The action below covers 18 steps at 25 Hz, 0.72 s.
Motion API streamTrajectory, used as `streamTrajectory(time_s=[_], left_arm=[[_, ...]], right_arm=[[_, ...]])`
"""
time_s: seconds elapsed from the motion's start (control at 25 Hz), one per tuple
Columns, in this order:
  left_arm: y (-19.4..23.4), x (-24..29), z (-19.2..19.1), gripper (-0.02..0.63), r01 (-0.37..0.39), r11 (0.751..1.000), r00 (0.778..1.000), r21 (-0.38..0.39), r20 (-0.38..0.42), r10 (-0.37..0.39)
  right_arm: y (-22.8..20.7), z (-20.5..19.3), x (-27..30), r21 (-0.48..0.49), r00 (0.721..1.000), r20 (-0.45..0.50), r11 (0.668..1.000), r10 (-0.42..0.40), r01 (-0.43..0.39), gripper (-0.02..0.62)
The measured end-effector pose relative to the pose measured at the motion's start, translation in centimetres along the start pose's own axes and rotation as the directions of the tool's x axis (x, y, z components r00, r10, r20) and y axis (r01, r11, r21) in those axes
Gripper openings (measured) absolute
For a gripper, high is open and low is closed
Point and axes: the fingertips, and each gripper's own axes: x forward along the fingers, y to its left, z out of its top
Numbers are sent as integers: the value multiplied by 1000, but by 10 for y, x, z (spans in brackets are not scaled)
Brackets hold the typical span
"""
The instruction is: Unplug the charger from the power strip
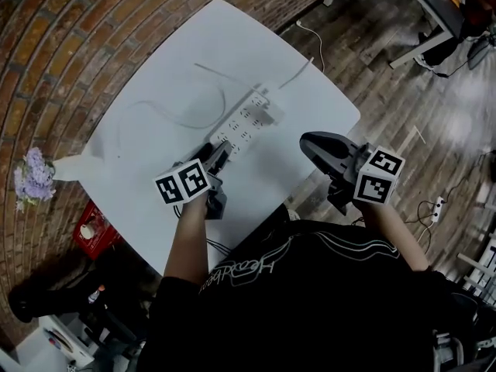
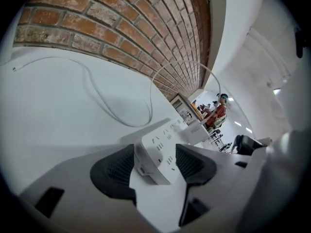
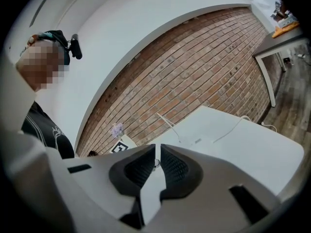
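Two tools are sitting nearest to me, at the near side of the white table [image 1: 147,91]. I am holding the right tool [image 1: 308,143] by the table's right edge, clear of everything on it. Its jaws are resting pressed together with nothing between them.

I am keeping the left tool [image 1: 219,158] angled down over the table. Its jaws are standing wide apart, straddling the near end of the white power strip [image 1: 246,121]. The pads are flanking the strip's two long sides, and I cannot tell whether either one is touching it.

Lying flat on the table, the strip is running away from me toward the far right. The white charger [image 2: 197,130] is sitting plugged in near its far end, not yet pulled out.

Left of the strip, a thin white cable [image 2: 111,112] is looping across the bare tabletop. Past the table a brick wall [image 1: 70,37] is filling the background, and purple flowers [image 1: 31,178] are showing beside the table's left corner.
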Motion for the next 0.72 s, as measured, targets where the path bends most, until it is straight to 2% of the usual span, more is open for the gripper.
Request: streamTrajectory(time_s=[0.16,0.36,0.4,0.48,0.6,0.72], left_arm=[[4,5,-1,236,-20,1000,1000,-18,-14,20],[8,7,-4,221,-58,998,998,30,-32,59],[8,7,-4,219,-57,998,998,29,-33,58],[8,7,-4,218,-54,998,998,26,-34,55],[8,8,-3,213,-56,998,998,17,-35,56],[8,8,-4,210,-53,999,998,8,-35,54]], right_arm=[[-13,-3,5,-14,999,17,999,-36,36,-2],[-30,-7,12,-100,995,37,990,-91,94,3],[-33,-9,14,-124,994,33,987,-101,104,14],[-37,-13,21,-175,993,19,977,-118,119,77],[-40,-13,35,-251,990,17,958,-137,137,106],[-44,-15,48,-345,985,-6,924,-175,162,133]])
